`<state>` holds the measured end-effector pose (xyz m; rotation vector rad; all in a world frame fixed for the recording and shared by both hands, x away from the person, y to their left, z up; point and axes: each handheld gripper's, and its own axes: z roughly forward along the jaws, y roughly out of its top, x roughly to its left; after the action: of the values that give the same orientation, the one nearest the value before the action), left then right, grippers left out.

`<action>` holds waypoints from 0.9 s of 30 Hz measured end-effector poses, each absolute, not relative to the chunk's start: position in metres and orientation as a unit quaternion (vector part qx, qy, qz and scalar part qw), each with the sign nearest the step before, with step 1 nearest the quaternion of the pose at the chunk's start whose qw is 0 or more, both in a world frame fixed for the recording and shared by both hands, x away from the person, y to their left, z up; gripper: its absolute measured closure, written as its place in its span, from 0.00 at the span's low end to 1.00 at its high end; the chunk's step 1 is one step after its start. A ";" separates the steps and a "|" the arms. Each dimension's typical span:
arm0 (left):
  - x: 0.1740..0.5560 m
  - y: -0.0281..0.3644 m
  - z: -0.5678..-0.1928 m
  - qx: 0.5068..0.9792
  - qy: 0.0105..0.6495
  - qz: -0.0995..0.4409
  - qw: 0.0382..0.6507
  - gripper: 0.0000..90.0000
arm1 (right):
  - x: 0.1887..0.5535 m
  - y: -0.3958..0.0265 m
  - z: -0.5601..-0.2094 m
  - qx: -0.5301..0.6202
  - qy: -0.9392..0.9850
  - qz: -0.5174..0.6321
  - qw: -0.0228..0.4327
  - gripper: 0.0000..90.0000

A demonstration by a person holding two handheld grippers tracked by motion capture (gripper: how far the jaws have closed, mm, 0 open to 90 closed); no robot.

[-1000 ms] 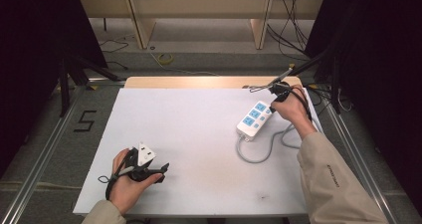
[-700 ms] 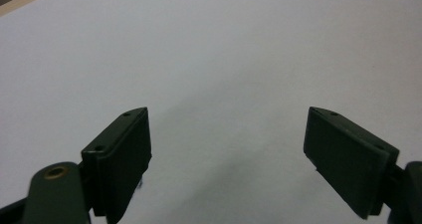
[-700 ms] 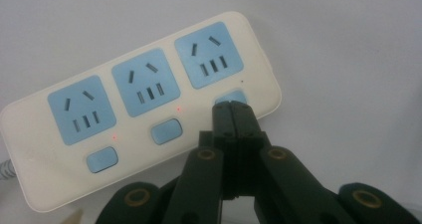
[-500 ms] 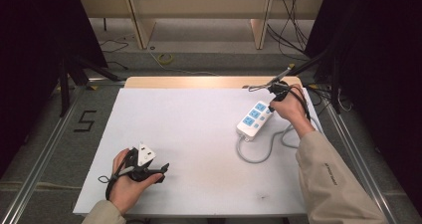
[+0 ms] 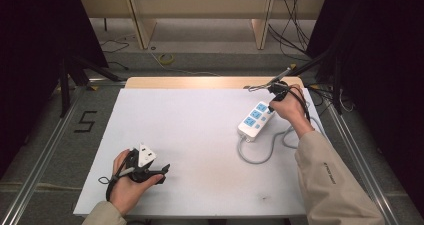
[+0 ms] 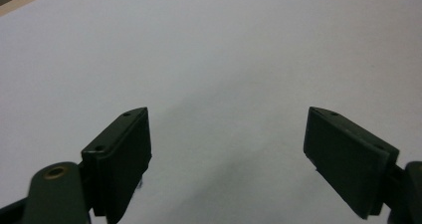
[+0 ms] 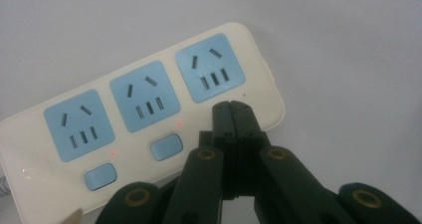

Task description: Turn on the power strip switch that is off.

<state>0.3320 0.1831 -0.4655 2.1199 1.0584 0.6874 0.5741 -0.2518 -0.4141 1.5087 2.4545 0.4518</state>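
Right gripper [image 7: 231, 107] is shut tight, its tip over the power strip [image 7: 144, 114] near the end socket, by the table's [image 5: 200, 135] far right edge. Left gripper [image 6: 226, 149] gapes wide, empty, well apart at the near left.

On the white table [image 5: 200, 135], the right hand [image 5: 287, 107] holds the right gripper [image 5: 271, 106] with its tips down on the far end of a white power strip [image 5: 255, 120], whose blue sockets run from the tips back toward the person. A grey cord [image 5: 265, 152] curls off the strip's near end. The left hand [image 5: 131, 182] rests near the front edge, well apart, holding the left gripper [image 5: 162, 172], its fingers pointing right over bare table.
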 end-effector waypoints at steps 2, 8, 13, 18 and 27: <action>0.332 0.183 -0.466 0.810 0.405 0.263 0.331 0.21 | 0.575 -0.251 -0.414 0.514 0.836 0.155 0.112 1.00; 0.332 0.184 -0.466 0.810 0.405 0.263 0.332 0.21 | 0.576 -0.249 -0.417 0.513 0.837 0.155 0.113 1.00; 0.332 0.183 -0.466 0.811 0.404 0.261 0.332 0.21 | 0.577 -0.248 -0.417 0.511 0.836 0.156 0.120 1.00; 0.331 0.184 -0.465 0.811 0.404 0.262 0.332 0.21 | 0.579 -0.249 -0.419 0.512 0.837 0.153 0.120 1.00; 0.331 0.184 -0.465 0.811 0.404 0.261 0.333 0.21 | 0.580 -0.249 -0.421 0.515 0.835 0.152 0.122 1.00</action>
<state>0.3314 0.1835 -0.4653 2.1179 1.0548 0.6825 0.5799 -0.2488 -0.4206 1.5041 2.4361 0.4438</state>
